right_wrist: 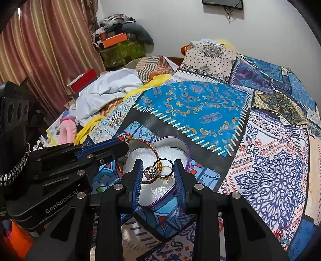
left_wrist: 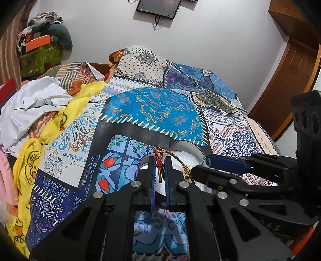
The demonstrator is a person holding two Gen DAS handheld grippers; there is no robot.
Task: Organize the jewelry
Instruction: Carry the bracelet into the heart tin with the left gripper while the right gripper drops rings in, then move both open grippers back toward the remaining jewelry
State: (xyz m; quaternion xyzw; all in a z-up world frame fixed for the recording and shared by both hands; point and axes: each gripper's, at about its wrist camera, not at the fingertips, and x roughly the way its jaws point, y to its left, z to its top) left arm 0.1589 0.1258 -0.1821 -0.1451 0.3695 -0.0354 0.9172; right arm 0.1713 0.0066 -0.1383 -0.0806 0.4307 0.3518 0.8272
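Left gripper (left_wrist: 160, 160): jaws pressed together on a red-gold cord bracelet (left_wrist: 159, 158); its gold end hangs down between the pads. From the left gripper the cord runs right to a gold bead cluster (left_wrist: 186, 170) just beside the right gripper's tips.

Right gripper (right_wrist: 158, 170): jaws part spread, rings (right_wrist: 158, 170) between them. Silver band (right_wrist: 167, 167) meets the right pad; stone-set ring (right_wrist: 150, 171) sits just beside the left pad. Cannot tell whether they are gripped or merely lying on the foam (right_wrist: 160, 188).

Both grippers sit over a heart-shaped box (right_wrist: 188, 156) with a purple rim and white foam lining. In the right wrist view the bracelet loops from the left gripper's tip across the box's far left part, down toward the rings.

The box rests on a patchwork bedcover (left_wrist: 156, 108), near its near edge, in front of the bright blue patch with white stitching.

Further out, along the cover's left edge: yellow cloth (left_wrist: 28, 160), crumpled white sheet (left_wrist: 36, 100), pink item (right_wrist: 67, 130).

Far left corner: clothes pile (right_wrist: 120, 30) with an orange box (right_wrist: 114, 39). Striped curtain (right_wrist: 40, 50) at left. Dark screen (left_wrist: 157, 8) on the white back wall, wooden door (left_wrist: 291, 70) at right.
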